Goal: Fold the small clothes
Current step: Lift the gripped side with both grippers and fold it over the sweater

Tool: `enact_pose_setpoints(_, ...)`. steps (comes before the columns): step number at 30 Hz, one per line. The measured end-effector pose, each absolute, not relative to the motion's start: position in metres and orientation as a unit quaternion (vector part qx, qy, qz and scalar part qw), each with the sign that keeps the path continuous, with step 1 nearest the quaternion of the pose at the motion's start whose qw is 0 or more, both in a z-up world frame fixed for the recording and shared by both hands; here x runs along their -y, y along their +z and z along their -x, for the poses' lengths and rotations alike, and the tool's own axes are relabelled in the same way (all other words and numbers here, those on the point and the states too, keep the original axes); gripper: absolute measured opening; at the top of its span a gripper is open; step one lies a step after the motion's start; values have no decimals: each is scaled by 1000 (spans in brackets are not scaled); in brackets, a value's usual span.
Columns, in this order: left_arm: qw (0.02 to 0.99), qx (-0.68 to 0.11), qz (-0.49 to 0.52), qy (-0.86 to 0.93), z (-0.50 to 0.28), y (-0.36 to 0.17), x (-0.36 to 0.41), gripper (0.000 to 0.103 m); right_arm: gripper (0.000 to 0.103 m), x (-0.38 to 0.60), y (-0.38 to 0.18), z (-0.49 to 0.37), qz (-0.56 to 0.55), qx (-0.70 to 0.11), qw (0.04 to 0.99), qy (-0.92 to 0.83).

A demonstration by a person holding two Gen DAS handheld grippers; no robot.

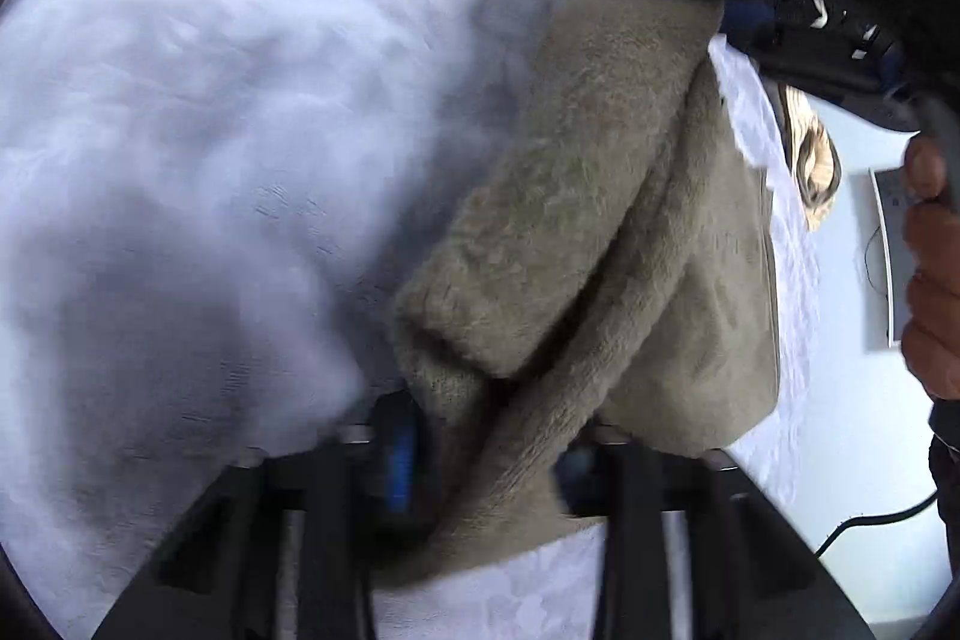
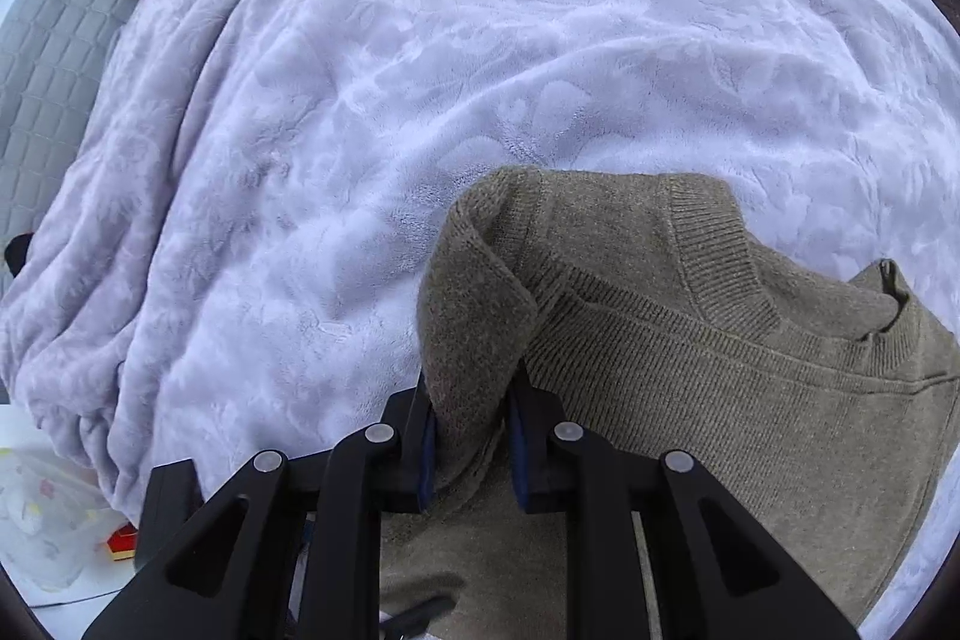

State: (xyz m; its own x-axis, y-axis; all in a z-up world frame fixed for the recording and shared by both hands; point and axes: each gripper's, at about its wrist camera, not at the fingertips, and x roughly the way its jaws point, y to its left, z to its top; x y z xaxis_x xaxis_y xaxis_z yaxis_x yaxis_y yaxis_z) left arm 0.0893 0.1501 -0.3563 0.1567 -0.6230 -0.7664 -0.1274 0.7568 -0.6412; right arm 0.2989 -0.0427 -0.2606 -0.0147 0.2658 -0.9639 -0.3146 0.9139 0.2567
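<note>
My left wrist view is smeared with motion blur, worst toward seven o'clock, where a dark soft shadow lies on the blanket point(image 1: 180, 100). My right wrist view is sharp, in even, cool daylight with no glare. Both bend strongly at the rims, with black corners around the fisheye circle.

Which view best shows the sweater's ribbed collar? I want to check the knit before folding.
The right wrist view: the ribbed collar of the olive sweater sits sharp and unobstructed, beyond the right tool. The left wrist view shows only blurred hanging folds of the sweater, pinched by the left tool; no collar is discernible there.
</note>
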Motion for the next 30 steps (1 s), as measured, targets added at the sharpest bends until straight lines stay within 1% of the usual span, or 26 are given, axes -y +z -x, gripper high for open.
enact_pose_setpoints(2,706,-626,287,-165,-90,-350,-143,20,20,47,-259,-297,9,-683,700,207)
enact_pose_setpoints(3,709,-625,284,-162,-88,-345,-139,18,20,46,-260,-298,7,-683,701,207)
enact_pose_setpoints(8,724,-626,260,-128,-81,-315,-128,18,20,54,-248,-300,-14,-681,702,208)
enact_pose_setpoints(10,724,-632,251,-116,-83,-311,-120,13,19,57,-245,-300,-15,-682,701,206)
enact_pose_setpoints(14,727,-638,234,-99,-81,-297,-115,13,19,60,-239,-299,-18,-684,699,209)
enact_pose_setpoints(20,740,-637,200,-82,-82,-277,-90,13,19,58,-225,-296,27,-676,703,217)
enact_pose_setpoints(30,752,-635,167,-58,-83,-251,-61,13,19,81,-200,-290,23,-663,711,234)
